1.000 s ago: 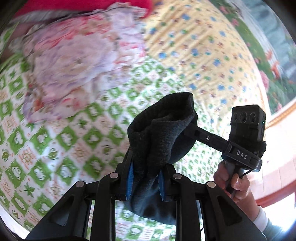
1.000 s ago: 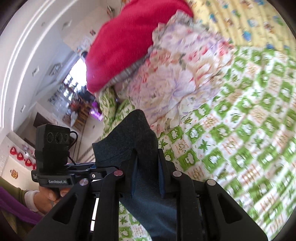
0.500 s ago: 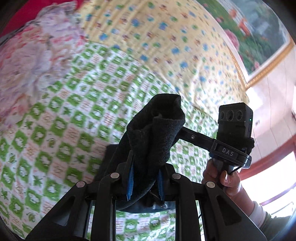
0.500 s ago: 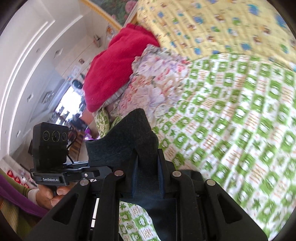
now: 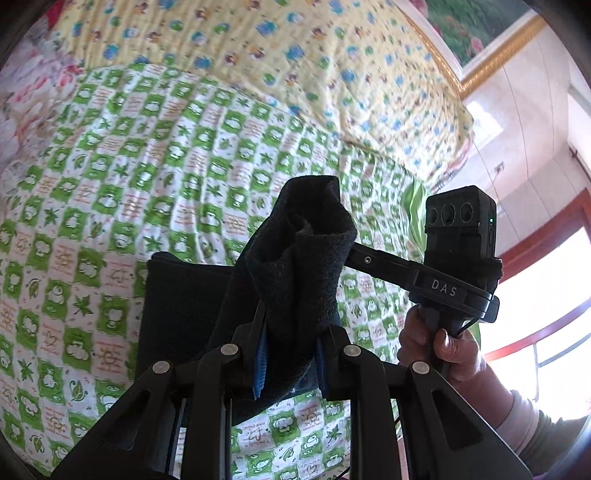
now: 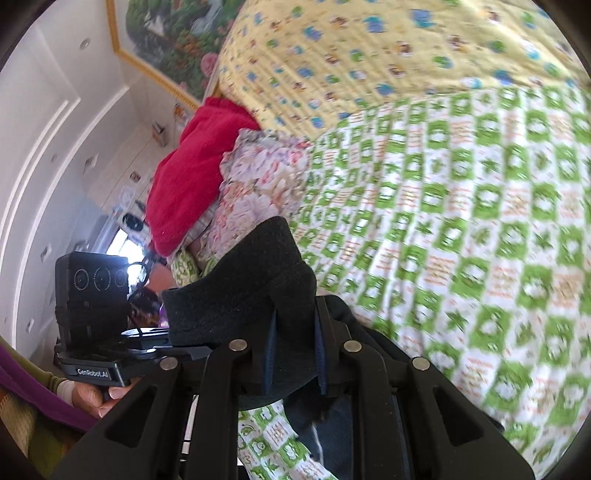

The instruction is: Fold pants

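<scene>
The dark navy pants (image 5: 295, 266) are held up over the bed by both grippers. My left gripper (image 5: 290, 354) is shut on a bunched edge of the pants, which folds over its jaws. My right gripper (image 6: 293, 354) is shut on another bunched edge of the pants (image 6: 258, 291). Each gripper shows in the other's view: the right one (image 5: 458, 266) at the right, the left one (image 6: 92, 317) at the left. The rest of the pants (image 5: 177, 314) hangs and lies on the bedspread below. The fingertips are hidden by cloth.
The bed has a green-and-white patterned spread (image 5: 129, 166) and a yellow quilt (image 5: 314, 66) at the far side. A floral cloth (image 6: 255, 184) and a red blanket (image 6: 192, 177) are piled at the bed's left. A framed picture (image 6: 177, 33) hangs on the wall.
Both grippers have swung with the pants away from the floral and red pile toward the yellow quilt. More of the pants now lies on the spread below the left gripper.
</scene>
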Demonstrator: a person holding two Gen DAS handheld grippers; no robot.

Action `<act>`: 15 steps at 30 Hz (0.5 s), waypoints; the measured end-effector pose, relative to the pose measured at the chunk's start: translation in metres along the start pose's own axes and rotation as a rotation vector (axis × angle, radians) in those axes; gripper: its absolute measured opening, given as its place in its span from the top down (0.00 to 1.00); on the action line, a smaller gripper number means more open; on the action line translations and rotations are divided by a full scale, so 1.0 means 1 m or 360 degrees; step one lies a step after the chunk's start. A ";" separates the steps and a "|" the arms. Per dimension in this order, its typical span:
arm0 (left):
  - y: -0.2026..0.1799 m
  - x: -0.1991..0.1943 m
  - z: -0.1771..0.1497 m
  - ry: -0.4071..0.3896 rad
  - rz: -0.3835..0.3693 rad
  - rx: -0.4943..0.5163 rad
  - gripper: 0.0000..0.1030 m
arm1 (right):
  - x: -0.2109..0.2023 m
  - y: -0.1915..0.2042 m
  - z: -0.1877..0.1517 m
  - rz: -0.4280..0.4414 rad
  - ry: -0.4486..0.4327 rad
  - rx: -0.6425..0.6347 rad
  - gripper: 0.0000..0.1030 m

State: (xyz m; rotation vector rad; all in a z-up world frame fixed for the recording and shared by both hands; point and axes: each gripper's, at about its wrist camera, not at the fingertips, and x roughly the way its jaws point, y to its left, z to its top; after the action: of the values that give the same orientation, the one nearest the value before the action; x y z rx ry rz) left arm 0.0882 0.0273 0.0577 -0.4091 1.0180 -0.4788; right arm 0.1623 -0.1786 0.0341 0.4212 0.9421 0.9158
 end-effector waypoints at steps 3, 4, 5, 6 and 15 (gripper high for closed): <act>-0.010 0.014 -0.003 0.0043 0.0013 0.0048 0.80 | -0.008 -0.012 -0.010 -0.0024 -0.0031 0.0042 0.81; -0.013 0.020 -0.004 0.0055 0.0021 0.0062 0.80 | -0.010 -0.016 -0.014 -0.0030 -0.0040 0.0058 0.81; -0.016 0.024 -0.005 0.0069 0.0025 0.0079 0.80 | -0.012 -0.019 -0.017 -0.0036 -0.0048 0.0073 0.81; -0.019 0.028 -0.006 0.0080 0.0029 0.0096 0.80 | -0.015 -0.023 -0.021 -0.0041 -0.0056 0.0084 0.81; -0.033 0.058 -0.016 0.0182 0.0032 0.0207 0.80 | -0.026 -0.048 -0.043 -0.0068 -0.0104 0.0185 0.81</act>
State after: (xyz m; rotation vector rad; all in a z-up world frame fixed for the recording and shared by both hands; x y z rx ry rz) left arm 0.0936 -0.0339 0.0270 -0.2575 1.0933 -0.5518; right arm 0.1431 -0.2298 -0.0080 0.5251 0.9439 0.8062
